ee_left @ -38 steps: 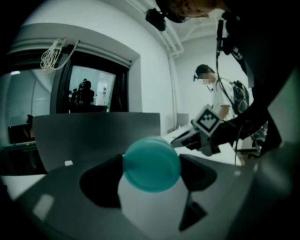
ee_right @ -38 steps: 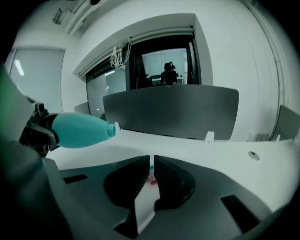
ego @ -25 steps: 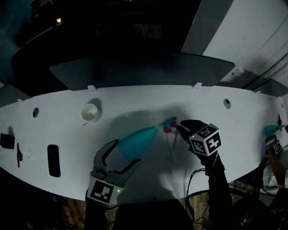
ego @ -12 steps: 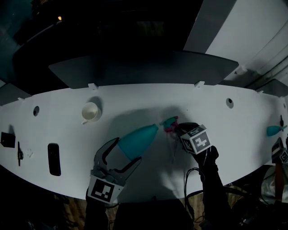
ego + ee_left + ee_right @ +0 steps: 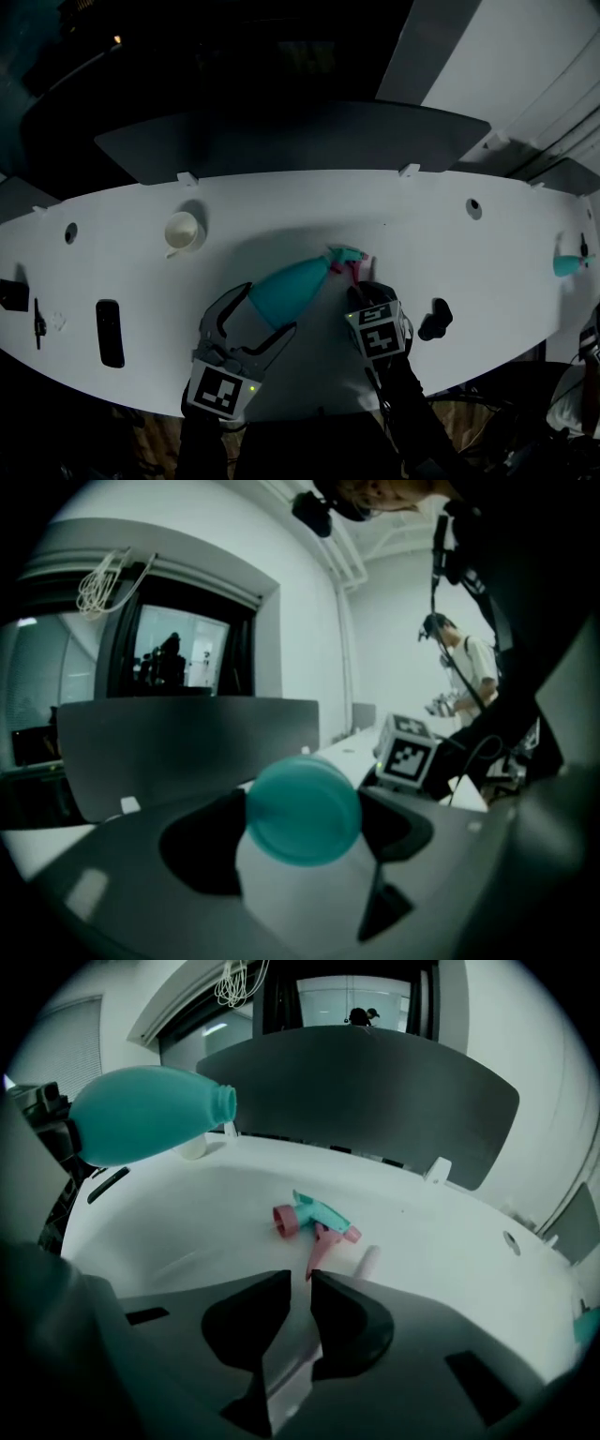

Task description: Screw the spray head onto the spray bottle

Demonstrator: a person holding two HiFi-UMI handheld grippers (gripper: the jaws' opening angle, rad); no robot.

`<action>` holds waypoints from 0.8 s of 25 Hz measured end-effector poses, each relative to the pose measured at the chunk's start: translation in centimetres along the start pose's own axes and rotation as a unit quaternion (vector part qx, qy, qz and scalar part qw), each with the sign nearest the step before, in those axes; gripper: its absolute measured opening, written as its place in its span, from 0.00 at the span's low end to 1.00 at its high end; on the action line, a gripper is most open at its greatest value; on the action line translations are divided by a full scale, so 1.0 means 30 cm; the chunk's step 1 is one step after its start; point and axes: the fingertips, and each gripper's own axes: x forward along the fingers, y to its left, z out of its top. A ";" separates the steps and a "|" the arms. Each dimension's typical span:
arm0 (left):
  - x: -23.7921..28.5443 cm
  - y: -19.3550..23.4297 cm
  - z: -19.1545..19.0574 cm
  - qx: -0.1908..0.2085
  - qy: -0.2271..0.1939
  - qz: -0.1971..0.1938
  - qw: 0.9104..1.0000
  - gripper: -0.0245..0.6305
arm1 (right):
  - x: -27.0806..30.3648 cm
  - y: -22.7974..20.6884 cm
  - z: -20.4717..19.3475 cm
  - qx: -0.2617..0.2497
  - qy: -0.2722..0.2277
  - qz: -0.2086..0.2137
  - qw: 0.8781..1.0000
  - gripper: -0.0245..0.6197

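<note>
My left gripper (image 5: 255, 317) is shut on the wide base of the teal spray bottle (image 5: 286, 289), which it holds off the white table (image 5: 469, 281). The bottle's open neck points up and right at the spray head. From behind, that base (image 5: 305, 808) fills the gap between the left jaws. The teal and pink spray head (image 5: 345, 258) lies on its side on the table. My right gripper (image 5: 362, 294) hangs just on the near side of it, pointing steeply down. In the right gripper view the right gripper (image 5: 300, 1283) shows only a thin empty slit, with the spray head (image 5: 314, 1218) ahead and the bottle (image 5: 141, 1124) at upper left.
A white cup (image 5: 185, 232) stands at the back left, and a black slab (image 5: 110, 333) lies near the front left edge. A small dark object (image 5: 436, 319) sits right of my right gripper. A dark screen (image 5: 281, 141) runs behind the table. Another person (image 5: 459, 667) stands far off.
My right gripper has dropped and drawn back toward the table's front edge, away from the spray head, which now lies in plain view. The left gripper and bottle have stayed put.
</note>
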 end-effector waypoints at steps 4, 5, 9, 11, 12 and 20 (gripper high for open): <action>-0.010 0.007 0.001 0.002 -0.002 0.003 1.000 0.62 | -0.026 0.071 -0.058 -0.001 0.004 0.023 1.000 0.15; -0.015 0.011 -0.002 0.000 -0.002 0.005 1.000 0.62 | -0.034 0.073 -0.060 -0.008 0.000 0.026 1.000 0.15; -0.033 0.032 -0.011 -0.004 0.000 0.014 1.000 0.62 | -0.055 -0.007 0.005 -0.025 -0.039 0.020 0.999 0.15; -0.043 0.039 -0.019 -0.006 0.004 0.018 1.000 0.62 | -0.048 -0.031 0.048 -0.032 -0.043 0.027 0.998 0.15; -0.047 0.040 -0.022 -0.009 0.006 0.020 1.000 0.62 | -0.041 -0.029 0.060 -0.033 -0.038 0.033 0.998 0.15; -0.064 0.060 -0.021 -0.013 0.006 0.033 0.999 0.62 | 0.021 -0.037 0.070 0.045 -0.010 0.029 0.999 0.15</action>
